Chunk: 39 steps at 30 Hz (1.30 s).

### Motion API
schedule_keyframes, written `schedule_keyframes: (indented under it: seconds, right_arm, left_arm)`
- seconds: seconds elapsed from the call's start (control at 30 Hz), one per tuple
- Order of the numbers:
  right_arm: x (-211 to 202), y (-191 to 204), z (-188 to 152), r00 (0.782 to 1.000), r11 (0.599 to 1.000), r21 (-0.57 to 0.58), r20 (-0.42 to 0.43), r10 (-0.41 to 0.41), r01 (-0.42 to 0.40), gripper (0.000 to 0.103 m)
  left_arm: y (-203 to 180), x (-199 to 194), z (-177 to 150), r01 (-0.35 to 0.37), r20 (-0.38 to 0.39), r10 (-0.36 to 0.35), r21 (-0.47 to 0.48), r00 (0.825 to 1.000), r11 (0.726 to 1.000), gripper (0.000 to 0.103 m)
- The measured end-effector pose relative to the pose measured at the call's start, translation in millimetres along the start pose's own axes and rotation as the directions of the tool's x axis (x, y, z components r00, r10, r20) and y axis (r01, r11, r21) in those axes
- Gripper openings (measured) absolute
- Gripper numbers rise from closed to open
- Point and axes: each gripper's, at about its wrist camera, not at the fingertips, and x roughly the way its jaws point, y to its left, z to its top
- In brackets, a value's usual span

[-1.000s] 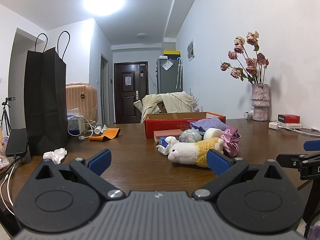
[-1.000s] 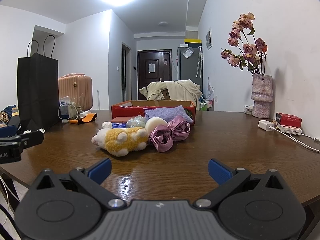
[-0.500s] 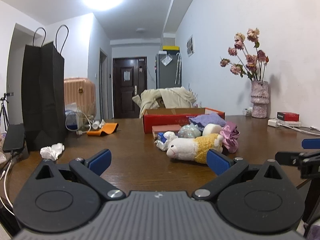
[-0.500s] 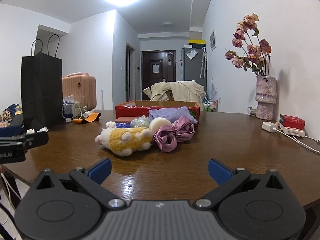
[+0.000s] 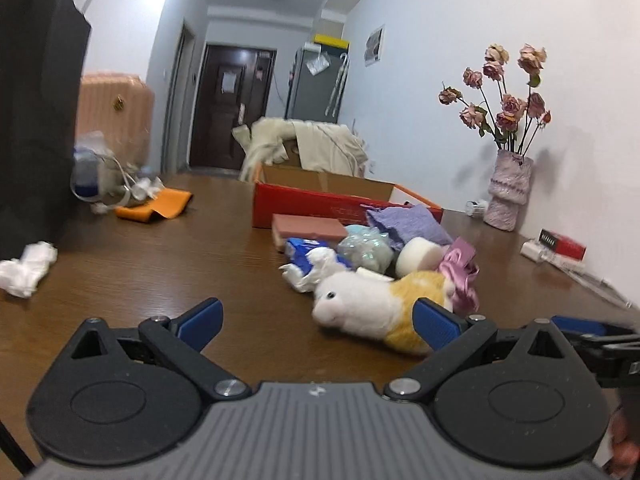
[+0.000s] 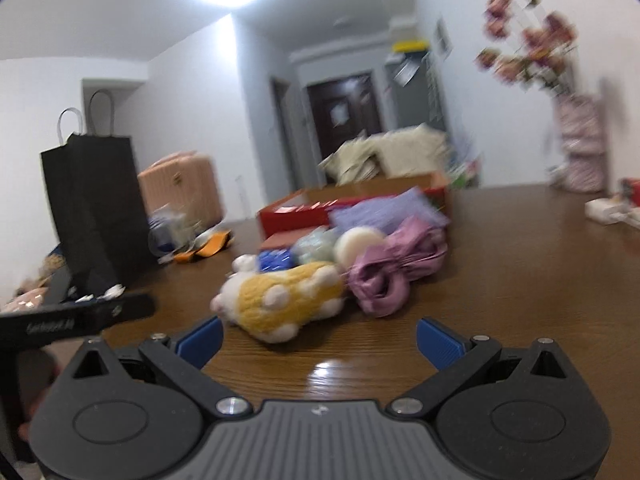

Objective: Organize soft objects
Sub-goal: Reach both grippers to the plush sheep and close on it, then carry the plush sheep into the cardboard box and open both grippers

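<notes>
We hold both the left tongs (image 5: 316, 318) and right tongs (image 6: 319, 338) spread and empty above the brown wooden table (image 5: 160, 264), the white-and-yellow plush sheep (image 5: 376, 306) lying at one o'clock of the left pair.

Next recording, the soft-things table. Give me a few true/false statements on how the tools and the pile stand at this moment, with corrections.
1. Both tools are open and hold nothing. True: left tool, right tool.
2. The plush toy lies inside the red box. False: it lies on the table, in front of the box.
3. The pink ribbon sits beside the plush toy. True.
4. The flower vase has tipped over. False: it stands upright by the wall.
5. The black paper bag stands on the table. True.
</notes>
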Motion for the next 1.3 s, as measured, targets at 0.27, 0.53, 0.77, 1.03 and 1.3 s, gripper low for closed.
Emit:
schedule_keyframes:
  seconds: [0.27,0.53,0.77,1.03,1.3]
  right_arm:
    - [67.7,-16.8,42.4,0.996,0.997,0.05,-0.06,0.07,-0.067,0.051]
    - [121.0,-27.8,50.4,0.979,0.988,0.088,-0.148,0.142,-0.129,0.043]
    - [78.9,-20.2,36.6,0.967,0.979,0.123,-0.176,0.182,-0.162,0.031]
    - [40.3,-12.8,26.6,0.957,0.963,0.139,-0.148,0.249,-0.229,0.036]
    - [58.7,-8.6,18.6,0.951,0.951,0.205,-0.159,0.264,-0.23,0.051]
  left_arm:
    - [-15.5,45.7,-2.4,0.069,-0.092,-0.08,-0.124,0.993,0.99,0.093]
    - [0.1,69.9,-1.3,0.08,-0.121,-0.12,-0.292,0.985,0.953,0.075]
    - [18.6,48.1,1.2,0.056,-0.128,-0.106,-0.343,0.986,0.938,0.065]
    - [34.1,29.6,11.0,0.071,-0.084,-0.108,-0.355,0.991,0.932,0.075]
    - [26.0,53.2,2.7,0.116,-0.167,-0.194,-0.389,0.967,0.914,0.058]
